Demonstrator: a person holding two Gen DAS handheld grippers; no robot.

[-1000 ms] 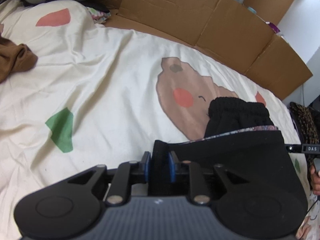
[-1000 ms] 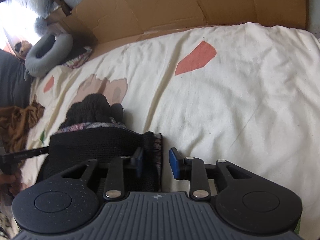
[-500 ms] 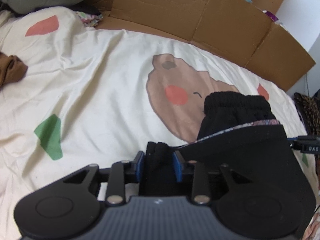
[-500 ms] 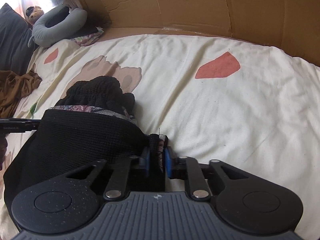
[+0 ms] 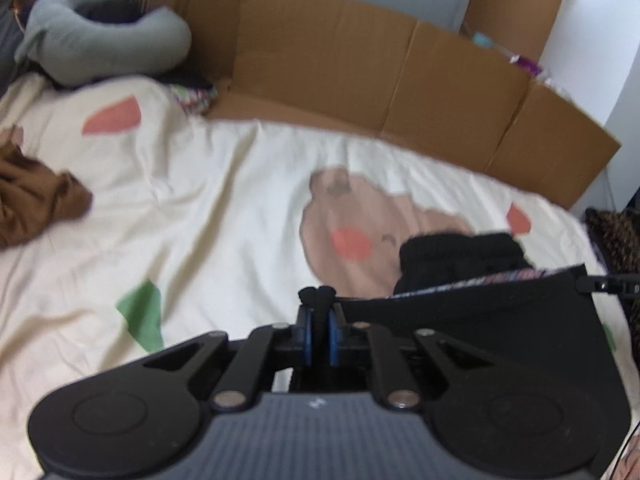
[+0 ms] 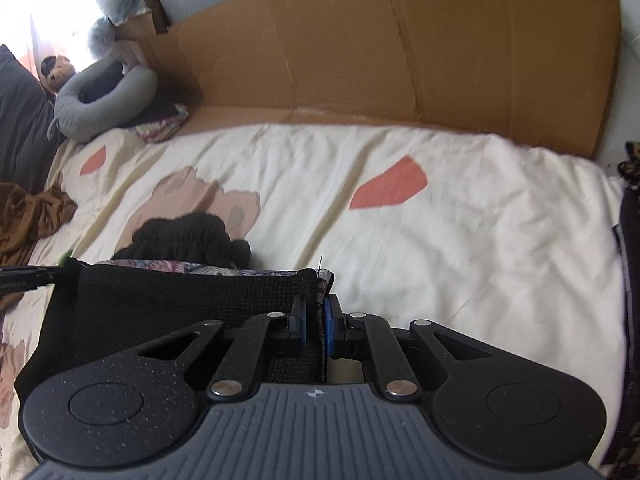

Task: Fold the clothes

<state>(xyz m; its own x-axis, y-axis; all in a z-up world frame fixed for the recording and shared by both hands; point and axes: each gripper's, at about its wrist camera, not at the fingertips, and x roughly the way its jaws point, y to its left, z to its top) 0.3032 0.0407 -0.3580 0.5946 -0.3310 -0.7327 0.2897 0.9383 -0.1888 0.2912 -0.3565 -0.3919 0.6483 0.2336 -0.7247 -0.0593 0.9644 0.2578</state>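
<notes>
Between the 2 grippers hangs a black garment (image 5: 500, 320), its top edge pulled straight from one to the other. The left gripper (image 5: 319, 334) is closing its jaws, pads pinching one corner. The right gripper (image 6: 314, 322) is clamped tight on the other corner. The garment's thick black cuff (image 6: 188, 236) rests on the bed (image 6: 460, 248) just ahead of both grippers. Past it lies wide bare sheet, up to the cardboard wall (image 6: 400, 48). A brown cloth (image 5: 32, 204) lies far off to the left.
</notes>
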